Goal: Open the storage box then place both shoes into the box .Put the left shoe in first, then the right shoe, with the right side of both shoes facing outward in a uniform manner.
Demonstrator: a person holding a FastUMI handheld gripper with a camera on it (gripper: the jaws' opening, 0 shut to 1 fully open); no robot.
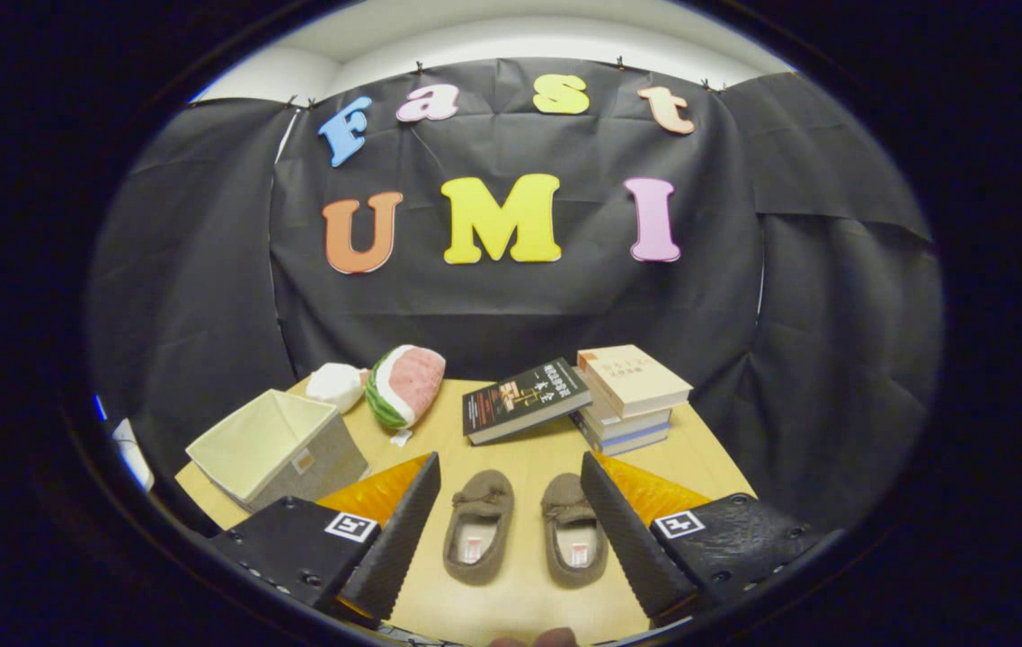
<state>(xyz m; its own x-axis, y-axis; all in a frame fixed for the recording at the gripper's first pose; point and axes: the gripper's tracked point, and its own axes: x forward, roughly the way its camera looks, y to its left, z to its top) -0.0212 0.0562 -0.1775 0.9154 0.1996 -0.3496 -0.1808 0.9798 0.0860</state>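
Two brown slippers lie side by side on the wooden table [519, 440], toes pointing away from me. The left shoe [478, 527] and the right shoe [574, 531] both sit between my fingers. My gripper [511, 521] is open, held above the table, with nothing pressed by either finger. A beige fabric storage box [277, 447] stands to the left, beyond my left finger, its top open and its inside bare.
A watermelon-slice plush [406, 385] and a white soft item [336, 385] lie behind the box. A dark book [524, 399] leans against a stack of books [629, 395] at the back right. The table ends close behind them at the black cloth wall.
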